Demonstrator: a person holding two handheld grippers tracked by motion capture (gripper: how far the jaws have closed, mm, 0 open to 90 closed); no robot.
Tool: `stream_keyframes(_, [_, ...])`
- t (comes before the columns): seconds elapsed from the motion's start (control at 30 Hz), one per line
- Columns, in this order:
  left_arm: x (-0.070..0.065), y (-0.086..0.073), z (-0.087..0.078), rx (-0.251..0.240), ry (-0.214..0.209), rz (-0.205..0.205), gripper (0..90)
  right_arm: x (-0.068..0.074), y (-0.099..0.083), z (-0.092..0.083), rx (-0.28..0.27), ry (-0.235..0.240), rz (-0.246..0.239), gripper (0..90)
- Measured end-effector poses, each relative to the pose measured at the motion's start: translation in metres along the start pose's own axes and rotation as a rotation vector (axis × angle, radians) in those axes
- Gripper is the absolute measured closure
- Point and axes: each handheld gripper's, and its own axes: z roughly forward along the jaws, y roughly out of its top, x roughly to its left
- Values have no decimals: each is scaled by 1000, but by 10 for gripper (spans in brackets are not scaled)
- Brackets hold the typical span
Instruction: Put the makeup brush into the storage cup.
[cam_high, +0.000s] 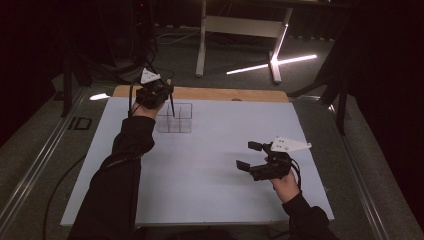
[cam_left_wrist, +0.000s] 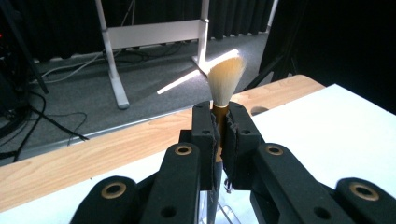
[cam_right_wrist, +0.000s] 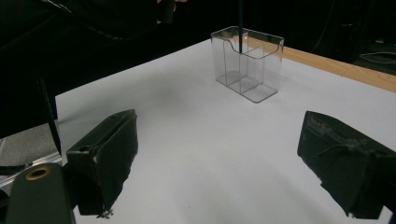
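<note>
Much of the room beyond the desk is lost in darkness, and in the high view the brush head cannot be made out at all — only a thin dark handle (cam_high: 172, 106) is seen slanting down from the left tongs (cam_high: 159, 90) into the clear plastic compartmented holder (cam_high: 175, 118). How deep the handle reaches, and which compartment receives it, cannot be told from above. In the right gripper view the same handle is cut off by the top edge, and its lower end is seen inside the holder (cam_right_wrist: 247, 63), in a compartment on the far side; whether it touches the bottom cannot be told.

In the left gripper view the left tongs (cam_left_wrist: 219, 135) are seen clamped narrowly on the gold-coloured ferrule of a soft cream-bristled make-up brush (cam_left_wrist: 225, 79), the bristles standing upright just above the pads. The handle below the pads is hidden behind the black jaws, and only a corner of clear plastic is glimpsed at the bottom edge.

The right tongs (cam_high: 252, 155) are held wide apart with nothing between them, low over the white sheet covering the desk (cam_high: 210, 170), well apart from the holder — to its right and nearer the person. In the right gripper view the two padded jaws frame bare white surface, and the holder stands beyond them near the wooden desk edge (cam_right_wrist: 336, 65).
</note>
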Motion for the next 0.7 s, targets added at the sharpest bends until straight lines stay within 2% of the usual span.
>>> stream_keyframes(0.5, [1,-14,12,39,-5,-42,836,0,-1,0,1,-1,2,120])
stream_keyframes(0.7, [1,-19,16,49,13,-60,835,-1,-1,-1,1,-4,-2,120])
